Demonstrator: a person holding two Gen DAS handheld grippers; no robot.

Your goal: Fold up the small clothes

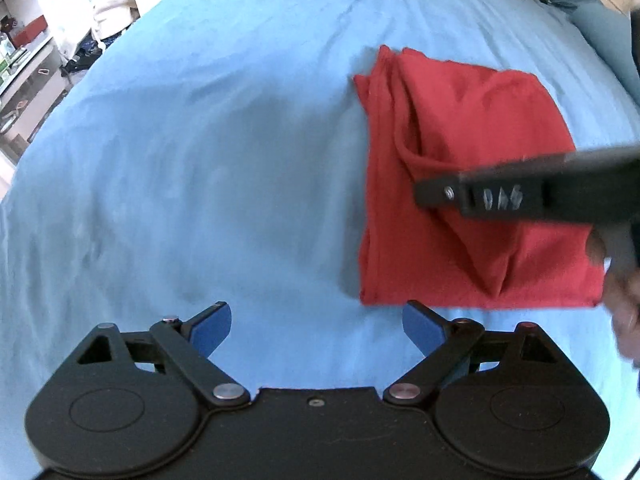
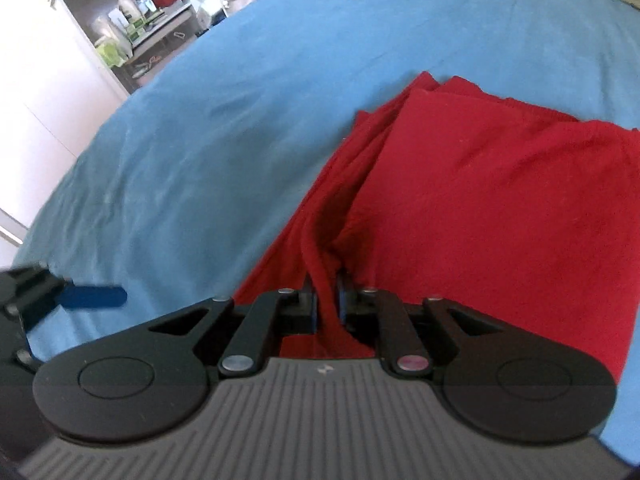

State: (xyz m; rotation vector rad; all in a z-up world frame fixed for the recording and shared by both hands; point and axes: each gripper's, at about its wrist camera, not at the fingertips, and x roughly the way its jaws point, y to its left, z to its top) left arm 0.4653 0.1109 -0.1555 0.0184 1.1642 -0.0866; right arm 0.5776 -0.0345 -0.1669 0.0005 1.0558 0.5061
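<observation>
Bright soft daylight; fisheye bending at edges; motion blur throughout; faint shadows on sheet (image 1: 200, 160).

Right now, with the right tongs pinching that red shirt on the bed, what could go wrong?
1. The right tongs grip only a narrow bunched ridge of the red shirt; it may slip out when lifted.
2. Pulling could drag open the folded layers.
3. The left tongs are open and off the cloth, so nothing pins the stack on the blue bedsheet.

Both wrist views face forward, sharing the blue bedsheet (image 1: 200, 160).
</observation>
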